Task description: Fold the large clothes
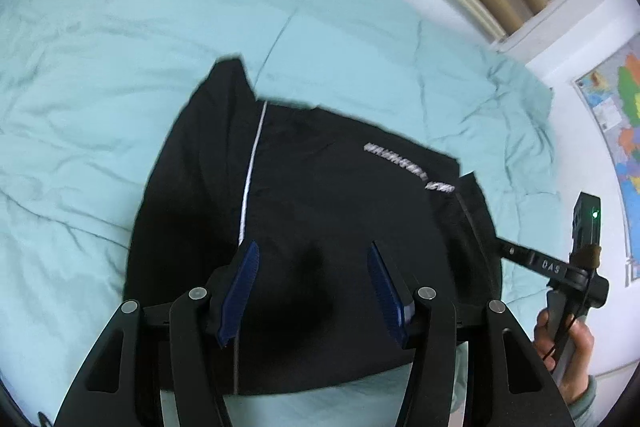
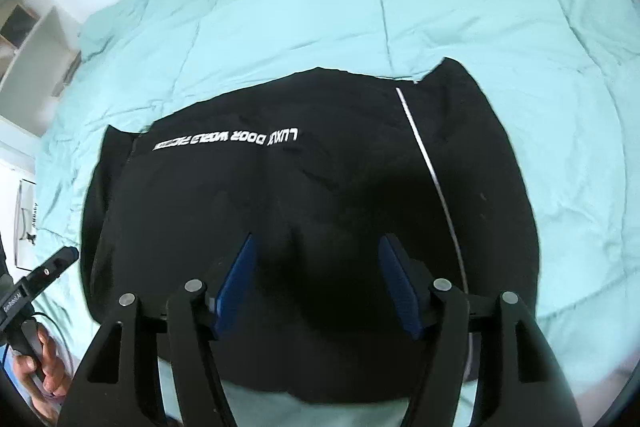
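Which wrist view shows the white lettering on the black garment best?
The right wrist view: the white lettering runs sharp, upside down and partly readable across the black garment. In the left wrist view the lettering is blurred, foreshortened and illegible.

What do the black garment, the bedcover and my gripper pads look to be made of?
Garment: matte black woven fabric, likely synthetic; it lies smooth, with printed white lettering and thin white piping. Bedcover: soft matte mint quilt, probably cotton or microfibre, with stitched panels and creases. Pads: blue, finely ribbed, seemingly rubber or plastic.
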`<state>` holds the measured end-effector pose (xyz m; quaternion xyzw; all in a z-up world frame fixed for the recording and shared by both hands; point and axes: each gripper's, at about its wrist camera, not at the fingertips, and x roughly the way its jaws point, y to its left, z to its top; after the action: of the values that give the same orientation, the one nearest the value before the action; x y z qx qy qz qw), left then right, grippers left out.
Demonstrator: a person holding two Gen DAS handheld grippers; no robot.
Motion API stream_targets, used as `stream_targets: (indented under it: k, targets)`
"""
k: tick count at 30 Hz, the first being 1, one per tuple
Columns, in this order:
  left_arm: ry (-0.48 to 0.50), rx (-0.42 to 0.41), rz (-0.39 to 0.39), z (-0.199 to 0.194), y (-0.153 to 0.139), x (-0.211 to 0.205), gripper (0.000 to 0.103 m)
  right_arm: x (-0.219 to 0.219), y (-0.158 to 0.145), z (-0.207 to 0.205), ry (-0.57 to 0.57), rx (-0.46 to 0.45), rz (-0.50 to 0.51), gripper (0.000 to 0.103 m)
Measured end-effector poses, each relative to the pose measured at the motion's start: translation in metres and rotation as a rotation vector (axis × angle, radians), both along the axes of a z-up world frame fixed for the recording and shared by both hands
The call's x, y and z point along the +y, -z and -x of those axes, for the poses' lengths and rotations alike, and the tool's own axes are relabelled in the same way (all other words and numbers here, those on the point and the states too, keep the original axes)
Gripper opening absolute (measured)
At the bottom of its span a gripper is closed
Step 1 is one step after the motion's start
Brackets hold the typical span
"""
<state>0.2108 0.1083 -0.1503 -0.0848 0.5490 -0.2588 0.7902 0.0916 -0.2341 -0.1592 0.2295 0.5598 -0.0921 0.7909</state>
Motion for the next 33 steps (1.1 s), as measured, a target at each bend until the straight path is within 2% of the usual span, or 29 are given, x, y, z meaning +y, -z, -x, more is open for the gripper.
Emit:
stream_targets:
  k: [2, 7, 12, 18, 26, 30, 33]
  targets:
    - [0.005, -0.041, -0.023, 0.007, -0.016, -0.009, 0.058, 0.005, -0.012, 0.006, -0.008, -0.007, -0.006, 0.067]
    - [0.03, -0.104, -0.033, 0.025, -0.054, -0.012, 0.059, 0.018, -0.043, 0.017, -0.003, -0.034, 0.054, 0.067]
    - [0.113, -0.274, -0.181, 0.049, -0.097, -0.05, 0.059, 0.027, -0.076, 0.027, 0.027, -0.083, 0.093, 0.068]
    - [0.118, -0.383, -0.218, 0.072, -0.143, -0.064, 0.059, 0.037, -0.118, 0.038, 0.047, -0.139, 0.162, 0.068]
    - [0.092, -0.464, -0.214, 0.089, -0.192, -0.067, 0.06, 0.054, -0.175, 0.048, 0.045, -0.213, 0.246, 0.078]
    - [0.076, -0.471, -0.203, 0.096, -0.201, -0.066, 0.061, 0.065, -0.191, 0.051, 0.031, -0.239, 0.282, 0.081]
    - [0.057, -0.441, -0.203, 0.097, -0.197, -0.065, 0.061, 0.072, -0.198, 0.054, 0.024, -0.252, 0.311, 0.081]
